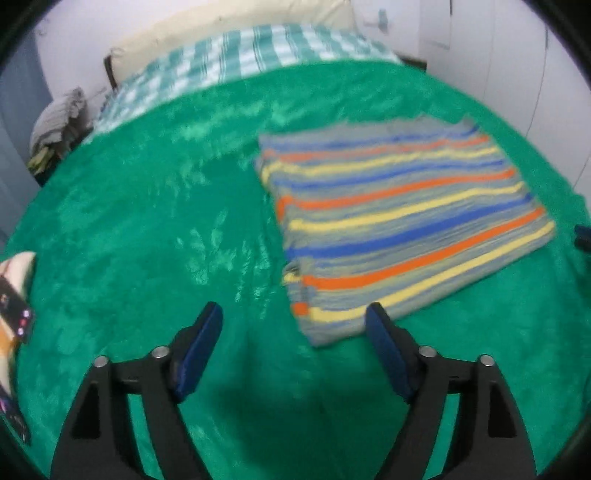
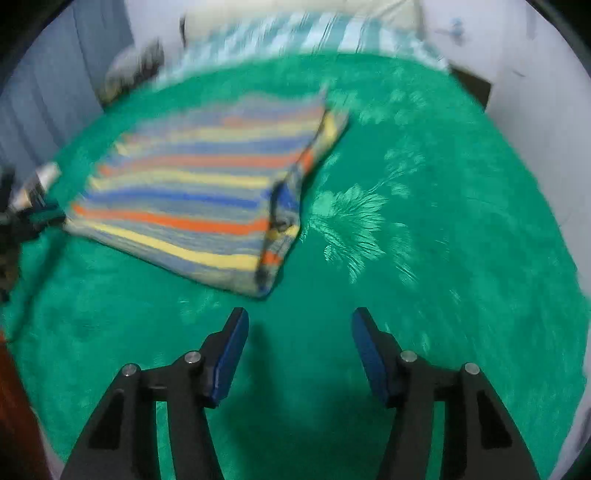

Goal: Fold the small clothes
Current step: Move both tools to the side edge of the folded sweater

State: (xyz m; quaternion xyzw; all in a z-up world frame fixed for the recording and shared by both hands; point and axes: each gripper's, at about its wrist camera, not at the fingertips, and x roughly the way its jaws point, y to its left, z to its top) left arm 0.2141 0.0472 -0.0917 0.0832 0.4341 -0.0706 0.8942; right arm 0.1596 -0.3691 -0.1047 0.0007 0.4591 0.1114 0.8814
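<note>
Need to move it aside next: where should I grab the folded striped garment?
Pinch the striped garment at its near corner, coming in low from the near side with the left hand-held gripper. That corner lies closest to its open fingers, and its stacked layers look thick enough to pinch together.

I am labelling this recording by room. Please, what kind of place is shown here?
Most likely a bedroom. The striped garment lies folded on a bed under a green plush blanket, with a checked teal cover and a cream pillow at its far end by pale walls.
</note>
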